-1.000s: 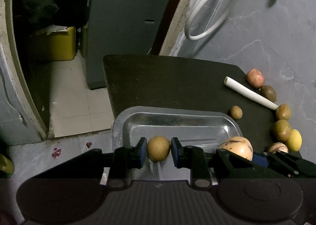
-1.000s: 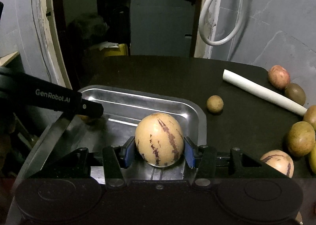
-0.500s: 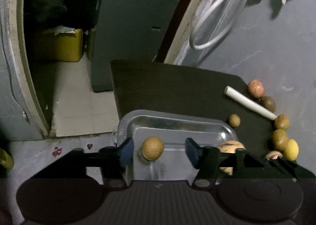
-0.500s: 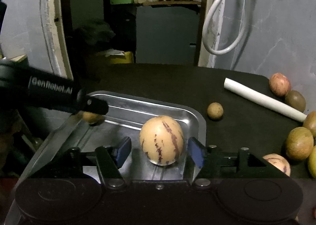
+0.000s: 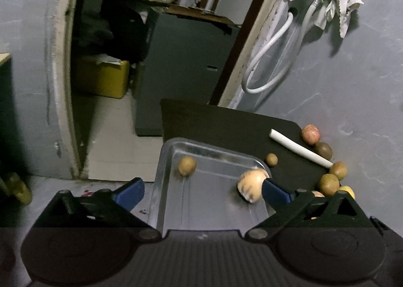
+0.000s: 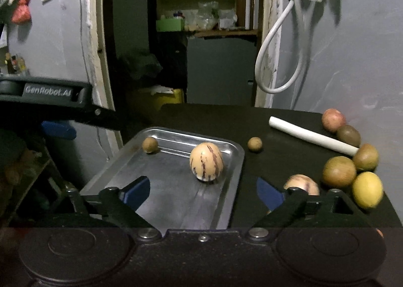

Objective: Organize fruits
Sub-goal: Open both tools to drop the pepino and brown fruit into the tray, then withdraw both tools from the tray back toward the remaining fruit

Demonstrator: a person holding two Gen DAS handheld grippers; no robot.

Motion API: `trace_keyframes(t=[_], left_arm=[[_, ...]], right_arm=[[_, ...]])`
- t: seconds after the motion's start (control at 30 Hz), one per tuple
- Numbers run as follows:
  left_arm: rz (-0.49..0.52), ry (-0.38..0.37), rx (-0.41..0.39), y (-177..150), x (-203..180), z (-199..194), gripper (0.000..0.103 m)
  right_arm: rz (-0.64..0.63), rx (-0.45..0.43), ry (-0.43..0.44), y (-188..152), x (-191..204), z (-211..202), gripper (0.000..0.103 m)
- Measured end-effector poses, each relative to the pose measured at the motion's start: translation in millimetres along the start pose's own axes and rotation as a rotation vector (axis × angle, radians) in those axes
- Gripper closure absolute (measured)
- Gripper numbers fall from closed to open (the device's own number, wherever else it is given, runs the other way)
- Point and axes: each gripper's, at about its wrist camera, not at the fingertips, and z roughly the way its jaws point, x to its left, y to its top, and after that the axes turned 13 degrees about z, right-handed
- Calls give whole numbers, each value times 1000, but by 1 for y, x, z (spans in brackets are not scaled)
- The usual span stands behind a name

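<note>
A metal tray (image 6: 235, 161) stands at the left edge of a black table. In it lie a small brown fruit (image 6: 149, 144) at the far left and a striped cream fruit (image 6: 206, 161), upright near the right rim. My right gripper (image 6: 203, 192) hangs above the tray's near end, its jaws opening with nothing between them. In the left wrist view the same brown fruit (image 5: 187, 166) and striped fruit (image 5: 252, 186) rest in the tray (image 5: 163, 161). My left gripper (image 5: 202, 191) is above them, jaws opening wide and holding nothing.
Loose on the table (image 6: 277, 161) right of the tray lie a small brown ball (image 6: 254, 144), a white tube (image 6: 312, 137), a second striped fruit (image 6: 301, 183), a yellow lemon (image 6: 367, 190) and several brown and reddish fruits. A hose (image 6: 274, 60) hangs on the wall behind.
Both grippers let go of their fruits, opened wide and drew back and up. The brown fruit and the striped fruit now lie free in the tray.
</note>
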Motion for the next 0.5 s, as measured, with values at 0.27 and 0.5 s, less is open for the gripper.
trace_keyframes(t=[0.27,0.5], left_arm=[[-11,58,-3,-40,-36,-68,1],[-22,101,13,-82,-65,-112,1]], right_arm=[[13,-38,25,-19,-25,-79,1],[27,-41,9,-45,-55,-135,1]])
